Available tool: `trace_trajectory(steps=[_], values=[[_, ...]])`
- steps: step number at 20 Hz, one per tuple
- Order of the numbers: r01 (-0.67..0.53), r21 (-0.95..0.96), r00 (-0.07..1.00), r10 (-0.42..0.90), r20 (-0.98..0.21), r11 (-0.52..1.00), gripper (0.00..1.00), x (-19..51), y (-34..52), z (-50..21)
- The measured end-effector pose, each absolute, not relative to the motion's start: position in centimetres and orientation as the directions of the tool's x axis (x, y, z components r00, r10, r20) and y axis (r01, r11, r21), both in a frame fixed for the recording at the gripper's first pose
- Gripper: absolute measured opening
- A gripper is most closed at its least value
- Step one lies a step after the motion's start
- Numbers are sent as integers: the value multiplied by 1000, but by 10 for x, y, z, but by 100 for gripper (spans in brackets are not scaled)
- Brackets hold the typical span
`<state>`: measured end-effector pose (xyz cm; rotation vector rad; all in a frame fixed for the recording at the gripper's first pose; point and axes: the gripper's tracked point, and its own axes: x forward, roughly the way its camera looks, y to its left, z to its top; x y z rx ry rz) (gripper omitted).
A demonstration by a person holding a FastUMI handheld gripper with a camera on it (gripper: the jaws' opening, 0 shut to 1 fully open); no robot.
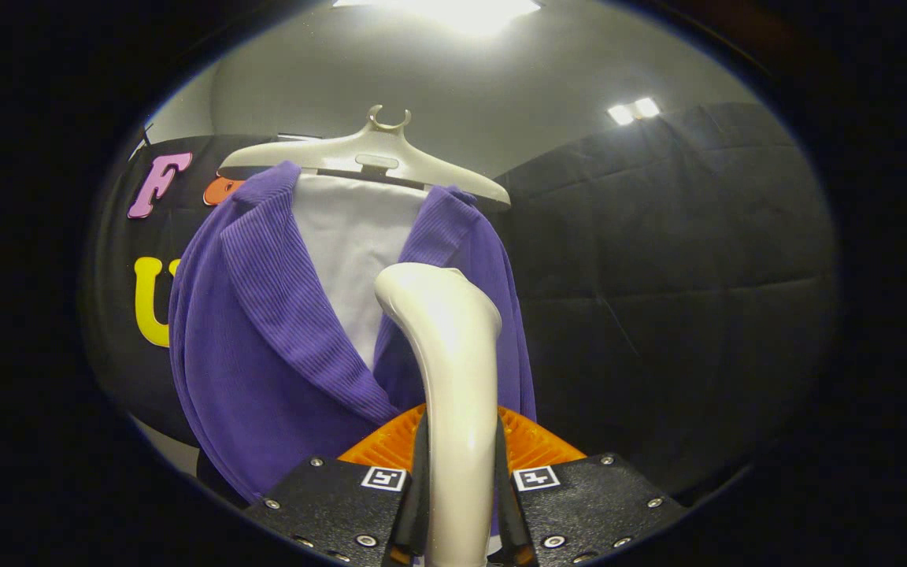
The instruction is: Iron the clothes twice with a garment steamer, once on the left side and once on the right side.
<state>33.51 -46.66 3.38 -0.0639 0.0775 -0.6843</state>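
Note:
A purple ribbed jacket point(264, 331) hangs over a white inner panel point(351, 244) on a pale hanger point(375, 153). The cream garment steamer point(449, 354) stands upright between my fingers, and my gripper point(460, 480) is shut on its handle. The steamer's rounded head rises just ahead of the fingers and reaches the middle of the garment, over the white panel and the right lapel point(438, 228). I cannot tell whether the head touches the cloth. The jacket's lower right part is hidden behind the steamer.
The black quilted booth wall point(658, 276) stands behind and to the right of the jacket. Ceiling lights point(633, 110) shine above. A pale strip of floor or wall point(170, 453) shows under the jacket's left hem.

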Motion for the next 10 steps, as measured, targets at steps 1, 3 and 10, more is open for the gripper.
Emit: trace_trajectory(steps=[1, 3, 10], values=[[630, -79, 770, -635, -66, 772, 35, 333, -467, 24], [631, -81, 765, -636, -100, 772, 35, 329, -469, 3], [638, -88, 744, -642, -187, 765, 35, 311, -470, -55]])
